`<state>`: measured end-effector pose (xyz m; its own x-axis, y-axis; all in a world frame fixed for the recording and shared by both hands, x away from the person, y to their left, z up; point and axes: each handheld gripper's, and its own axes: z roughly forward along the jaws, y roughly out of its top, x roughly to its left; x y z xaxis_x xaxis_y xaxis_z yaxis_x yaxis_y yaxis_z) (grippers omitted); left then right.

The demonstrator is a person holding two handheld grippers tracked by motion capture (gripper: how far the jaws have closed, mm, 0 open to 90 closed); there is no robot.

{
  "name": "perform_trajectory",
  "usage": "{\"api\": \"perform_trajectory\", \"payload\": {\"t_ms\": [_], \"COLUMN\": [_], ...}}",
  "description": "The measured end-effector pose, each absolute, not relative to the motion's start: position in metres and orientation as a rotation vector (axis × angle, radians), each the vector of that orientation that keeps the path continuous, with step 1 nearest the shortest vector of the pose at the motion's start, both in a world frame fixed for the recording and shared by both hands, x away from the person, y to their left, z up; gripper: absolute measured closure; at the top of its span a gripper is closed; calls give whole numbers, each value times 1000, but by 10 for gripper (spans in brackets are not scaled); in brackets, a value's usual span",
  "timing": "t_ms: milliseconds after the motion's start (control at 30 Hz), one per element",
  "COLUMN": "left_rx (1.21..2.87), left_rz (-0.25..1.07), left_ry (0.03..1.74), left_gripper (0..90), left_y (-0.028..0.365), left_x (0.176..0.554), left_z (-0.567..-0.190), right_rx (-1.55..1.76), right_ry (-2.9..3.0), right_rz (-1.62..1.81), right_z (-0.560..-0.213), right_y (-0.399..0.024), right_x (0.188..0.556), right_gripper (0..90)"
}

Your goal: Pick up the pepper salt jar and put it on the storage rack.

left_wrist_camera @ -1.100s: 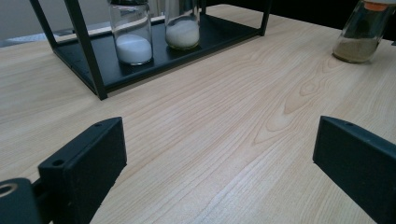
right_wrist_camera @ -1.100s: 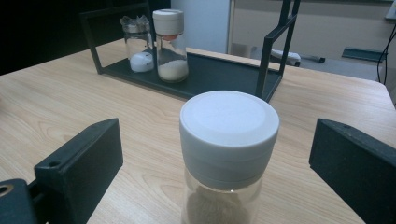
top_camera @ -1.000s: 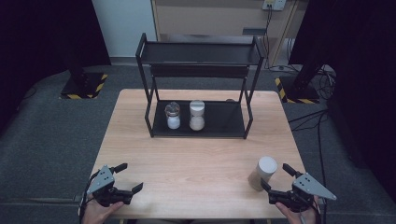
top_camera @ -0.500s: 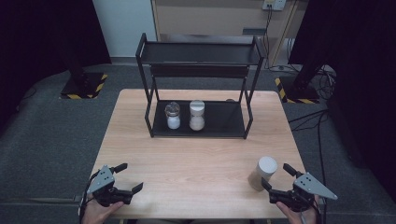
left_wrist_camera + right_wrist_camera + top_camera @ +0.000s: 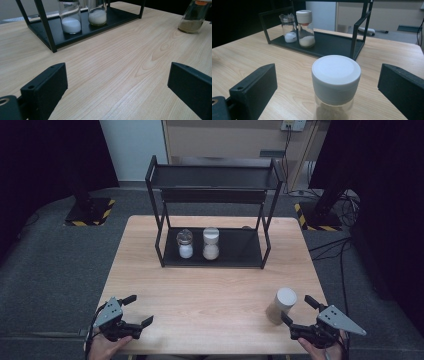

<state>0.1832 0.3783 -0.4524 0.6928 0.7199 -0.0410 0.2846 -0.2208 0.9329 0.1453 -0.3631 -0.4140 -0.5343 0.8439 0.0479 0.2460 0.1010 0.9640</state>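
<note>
My right gripper [image 5: 300,316] gapes wide around nothing, lower right, just behind one white-capped glass jar of brown powder [image 5: 281,305]. Two more glass jars [image 5: 198,243] stand inside one black metal rack [image 5: 215,176], centre frame.

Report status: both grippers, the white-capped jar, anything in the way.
Left gripper open, idle over bare table. Right gripper open, jaws either side of white-capped jar, not touching. Path to rack unobstructed; two jars on its lower shelf.
</note>
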Motion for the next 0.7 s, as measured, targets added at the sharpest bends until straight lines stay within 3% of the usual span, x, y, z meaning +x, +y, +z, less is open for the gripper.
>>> {"api": "perform_trajectory", "payload": {"t_ms": [700], "left_rx": [1803], "left_rz": [494], "left_ry": [797], "left_gripper": [17], "left_y": [378], "left_x": [183], "left_z": [-452], "right_rx": [1120], "right_ry": [1927], "right_rz": [1407], "right_z": [-397], "right_y": [-359], "right_x": [167], "right_gripper": [44]}}
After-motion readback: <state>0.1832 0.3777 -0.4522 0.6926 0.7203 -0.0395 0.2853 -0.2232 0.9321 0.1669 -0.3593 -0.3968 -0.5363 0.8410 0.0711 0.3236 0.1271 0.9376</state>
